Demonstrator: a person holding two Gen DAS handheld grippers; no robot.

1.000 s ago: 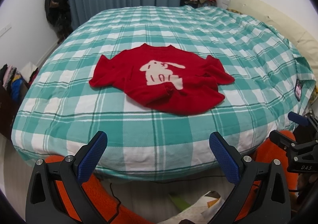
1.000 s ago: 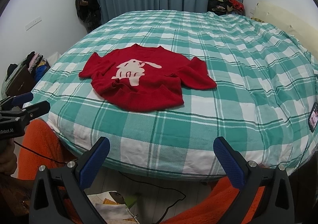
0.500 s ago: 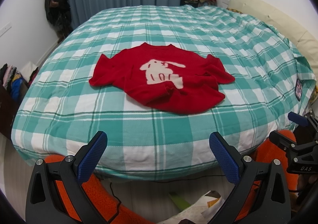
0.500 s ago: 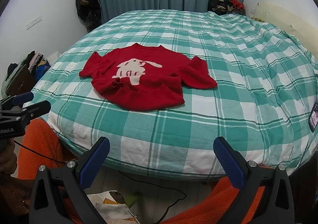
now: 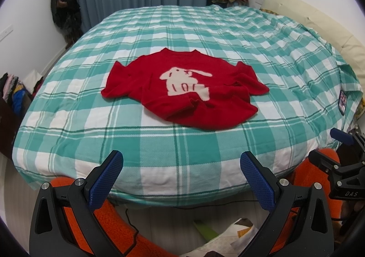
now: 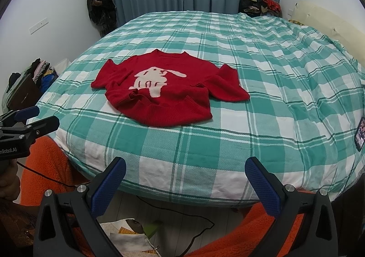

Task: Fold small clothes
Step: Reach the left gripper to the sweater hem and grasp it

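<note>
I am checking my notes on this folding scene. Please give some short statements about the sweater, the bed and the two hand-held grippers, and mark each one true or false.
1. The red sweater lies on the checked bedspread. True.
2. The left hand-held gripper is shut on a sleeve. False: its fingers stand wide apart, short of the sweater, holding nothing.
3. The sweater shows a pale rabbit figure. True.
4. The sweater is already folded into a neat square. False: it is spread out, both sleeves out to the sides, somewhat rumpled.
5. The right hand-held gripper is open. True.

Green-and-white plaid bed (image 5: 159,147) (image 6: 262,88); red rabbit sweater (image 5: 184,95) (image 6: 168,95) flat on top, slightly rumpled
</note>
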